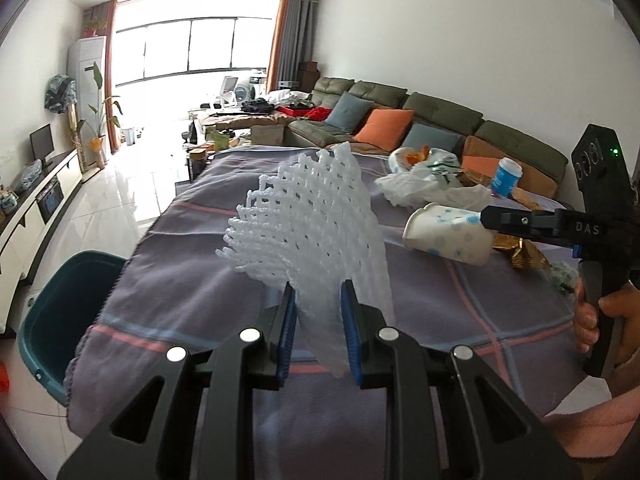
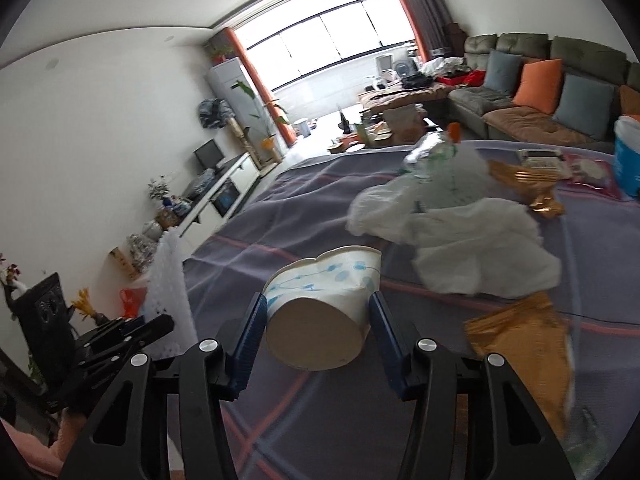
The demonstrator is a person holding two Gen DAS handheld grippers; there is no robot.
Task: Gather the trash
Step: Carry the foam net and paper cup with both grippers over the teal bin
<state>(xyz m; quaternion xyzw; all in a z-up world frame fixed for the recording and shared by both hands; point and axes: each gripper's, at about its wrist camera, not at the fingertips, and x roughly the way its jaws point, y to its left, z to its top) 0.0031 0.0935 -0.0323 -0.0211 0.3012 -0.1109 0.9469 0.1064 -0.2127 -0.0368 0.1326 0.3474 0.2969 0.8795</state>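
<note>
My left gripper [image 1: 318,296] is shut on a white foam fruit net [image 1: 316,216] and holds it up above the grey-purple tablecloth [image 1: 200,288]. The net also shows at the left of the right wrist view [image 2: 170,280]. My right gripper [image 2: 318,308] is shut on a white paper cup with blue dots [image 2: 320,300], squeezed out of shape and held off the cloth, bottom toward the camera. The cup also shows in the left wrist view [image 1: 448,236]. A dark teal bin [image 1: 64,308] stands on the floor at the table's left edge.
More trash lies on the cloth: crumpled white plastic bags [image 2: 452,236], gold wrappers [image 2: 528,348], a blue-and-white cup [image 1: 506,178] and orange peel [image 1: 416,156]. A green sofa with cushions [image 1: 400,120] stands behind the table, and a TV cabinet [image 1: 36,208] runs along the left wall.
</note>
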